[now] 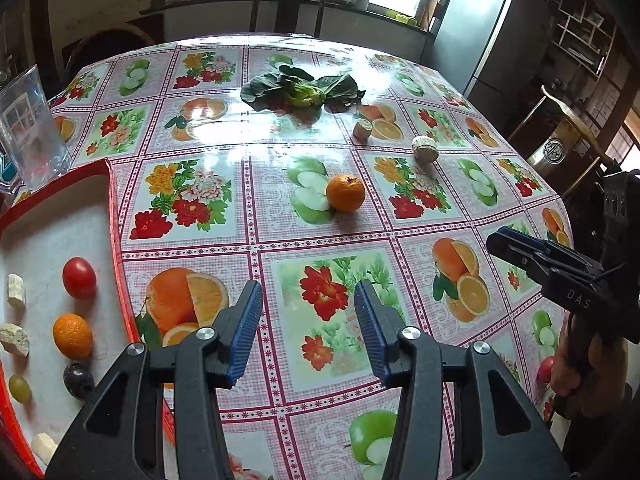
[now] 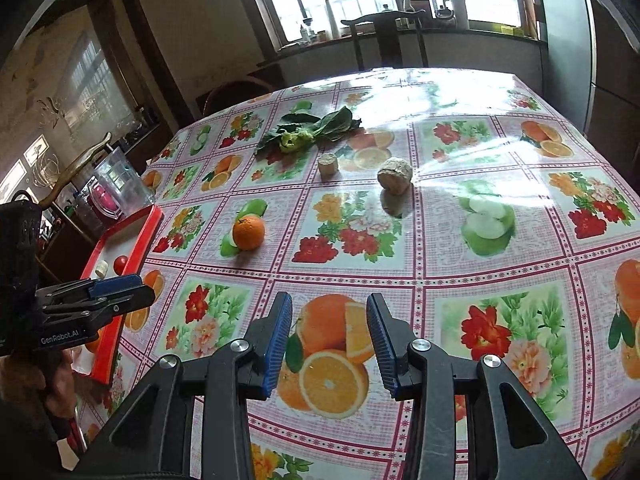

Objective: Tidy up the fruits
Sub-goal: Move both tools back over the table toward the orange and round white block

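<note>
— One orange (image 1: pixel 345 192) left loose on the table (image 1: pixel 280 216), straight ahead of my left gripper (image 1: pixel 308 330) and well apart from it. Jaws spread wide, nothing between them.

— And the right?

— My right gripper (image 2: pixel 328 340) gapes too, holding nothing; the orange sits ahead and to its left. The red tray (image 1: pixel 114 216) on my left holds a tomato (image 1: pixel 79 277), another orange (image 1: pixel 73 336) and a grape (image 1: pixel 19 388).
</note>
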`<state>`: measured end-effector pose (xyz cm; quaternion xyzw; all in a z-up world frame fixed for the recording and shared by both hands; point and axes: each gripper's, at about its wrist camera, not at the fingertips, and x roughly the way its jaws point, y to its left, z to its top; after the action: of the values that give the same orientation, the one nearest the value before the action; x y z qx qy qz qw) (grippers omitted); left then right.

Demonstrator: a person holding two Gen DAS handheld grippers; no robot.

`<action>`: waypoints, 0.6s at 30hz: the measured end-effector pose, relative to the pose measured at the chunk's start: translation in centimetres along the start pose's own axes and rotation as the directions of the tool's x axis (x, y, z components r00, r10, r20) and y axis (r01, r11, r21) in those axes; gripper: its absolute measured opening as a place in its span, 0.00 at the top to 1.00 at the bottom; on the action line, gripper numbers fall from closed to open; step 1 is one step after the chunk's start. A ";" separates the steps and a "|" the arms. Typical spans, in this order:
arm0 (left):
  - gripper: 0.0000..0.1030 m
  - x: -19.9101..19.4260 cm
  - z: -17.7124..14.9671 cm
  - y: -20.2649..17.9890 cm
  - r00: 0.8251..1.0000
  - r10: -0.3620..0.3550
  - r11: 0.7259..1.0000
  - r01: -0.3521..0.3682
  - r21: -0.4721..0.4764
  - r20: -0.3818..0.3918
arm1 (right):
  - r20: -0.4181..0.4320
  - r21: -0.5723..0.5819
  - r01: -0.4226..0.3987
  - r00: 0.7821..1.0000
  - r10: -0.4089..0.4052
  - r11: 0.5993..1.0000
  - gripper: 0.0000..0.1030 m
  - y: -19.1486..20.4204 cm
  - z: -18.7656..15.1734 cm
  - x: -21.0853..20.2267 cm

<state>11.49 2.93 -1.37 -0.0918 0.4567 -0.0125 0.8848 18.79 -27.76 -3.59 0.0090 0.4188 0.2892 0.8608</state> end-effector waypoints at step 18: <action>0.55 4.0 1.7 -1.7 0.998 -0.034 0.999 0.033 -0.011 -0.045 | -0.026 0.010 0.019 0.999 -0.019 1.000 0.60 -1.8 1.9 3.0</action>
<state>15.32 1.07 -3.29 -0.1038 0.4748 -0.0269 0.8735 22.44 -27.30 -4.98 0.0058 0.4313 0.2789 0.8580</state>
